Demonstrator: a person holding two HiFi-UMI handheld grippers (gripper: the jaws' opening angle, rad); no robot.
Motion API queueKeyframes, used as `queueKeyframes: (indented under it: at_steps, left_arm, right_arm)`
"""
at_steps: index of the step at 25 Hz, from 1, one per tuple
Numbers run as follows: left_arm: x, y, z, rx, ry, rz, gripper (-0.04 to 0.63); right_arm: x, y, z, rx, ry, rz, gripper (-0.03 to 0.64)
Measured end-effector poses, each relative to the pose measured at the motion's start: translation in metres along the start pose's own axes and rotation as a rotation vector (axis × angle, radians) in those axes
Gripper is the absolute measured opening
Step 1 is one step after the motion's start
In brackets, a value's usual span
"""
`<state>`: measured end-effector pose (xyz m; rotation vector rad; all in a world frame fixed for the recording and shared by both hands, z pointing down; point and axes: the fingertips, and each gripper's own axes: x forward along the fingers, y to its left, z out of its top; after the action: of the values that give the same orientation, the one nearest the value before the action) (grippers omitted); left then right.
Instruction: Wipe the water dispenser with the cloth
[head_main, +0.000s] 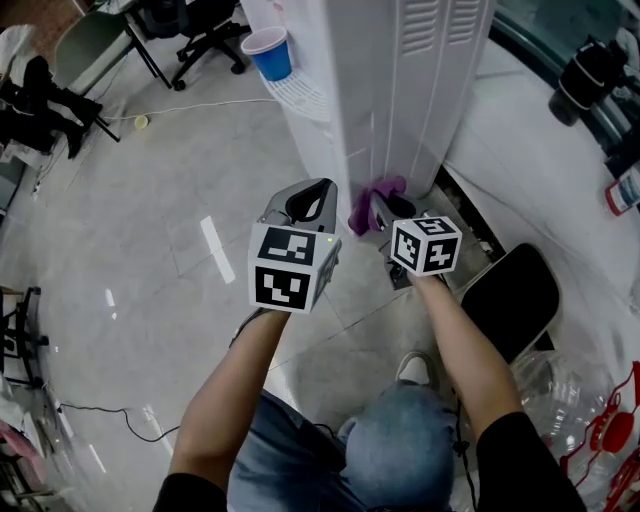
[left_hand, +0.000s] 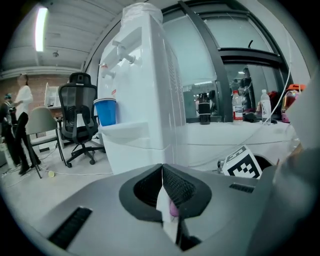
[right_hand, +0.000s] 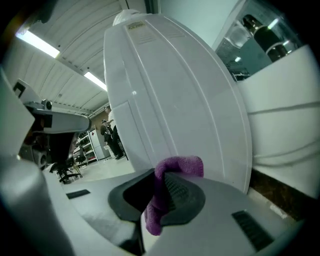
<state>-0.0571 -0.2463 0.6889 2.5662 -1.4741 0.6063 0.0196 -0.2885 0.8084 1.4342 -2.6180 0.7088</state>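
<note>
Your right gripper (right_hand: 161, 175) has its jaws closed on the purple cloth (right_hand: 184, 164), held low against the side panel of the white water dispenser (right_hand: 170, 90). Your left gripper (left_hand: 162, 172) hangs just beside it, jaws together and empty. A blue cup (head_main: 268, 52) stands on the dispenser's tray.

A black office chair (left_hand: 80, 102) stands on glossy floor tiles (head_main: 150, 250) under strip lighting (left_hand: 41, 27).

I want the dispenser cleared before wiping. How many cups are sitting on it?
1. A blue cup stands on the drip tray at the front of the water dispenser. More could be hidden on sides that the views do not show.
</note>
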Motion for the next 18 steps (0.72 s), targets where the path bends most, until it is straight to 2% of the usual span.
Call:
queueKeyframes:
  at_steps: [4, 8, 13, 18]
  left_arm:
    - [0.001, 0.006, -0.009, -0.001, 0.013, 0.021, 0.026]
    - [0.004, 0.007, -0.008, -0.003, 0.014, 0.025, 0.026]
    - [0.006, 0.003, 0.019, -0.013, 0.007, 0.013, 0.026]
    - [-0.002, 0.005, 0.072, -0.036, 0.003, 0.000, 0.026]
  right_arm:
    - [0.011, -0.013, -0.034, 0.042, 0.067, -0.026, 0.032]
    - [0.011, -0.015, -0.038, 0.041, 0.085, -0.025, 0.032]
    - [-0.005, -0.011, -0.007, 0.027, 0.080, -0.031, 0.032]
    - [-0.032, 0.001, 0.053, 0.012, 0.076, -0.043, 0.032]
